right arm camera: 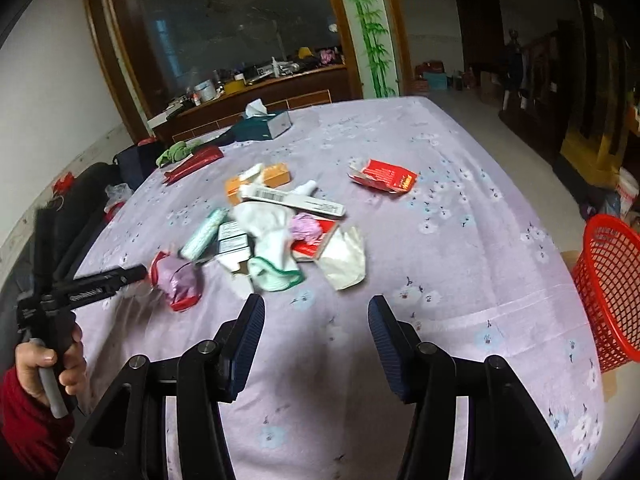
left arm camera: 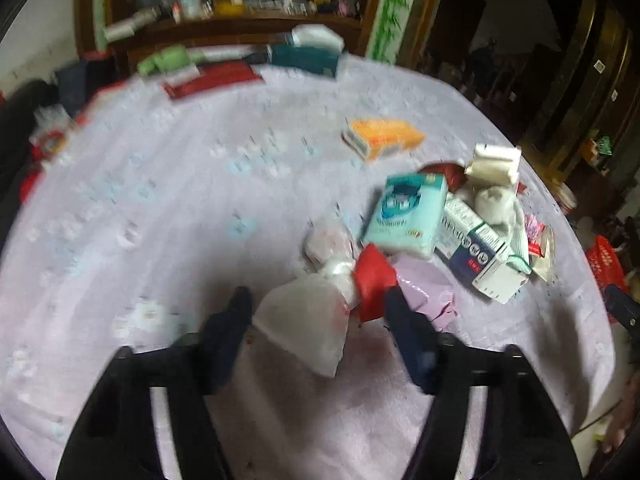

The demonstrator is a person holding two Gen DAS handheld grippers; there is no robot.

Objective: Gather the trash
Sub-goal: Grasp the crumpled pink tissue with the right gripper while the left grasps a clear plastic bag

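Lower the released left claw (left arm camera: pixel 318 300) around the white plastic bag (left arm camera: pixel 308 328) at twelve o'clock, clench near its knot, keep the released right claw (right arm camera: pixel 316 306) clear, then carry toward the red basket (right arm camera: pixel 612 292).

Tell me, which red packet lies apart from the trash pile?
The torn red cardboard packet with yellow print: it lies alone on the lilac tablecloth, right of the heap.

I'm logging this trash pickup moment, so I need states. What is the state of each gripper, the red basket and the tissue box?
left gripper: open, around a tied plastic bag
right gripper: open, holding nothing
red basket: upright beside the table; inside not visible
tissue box: open, a tissue sticking out
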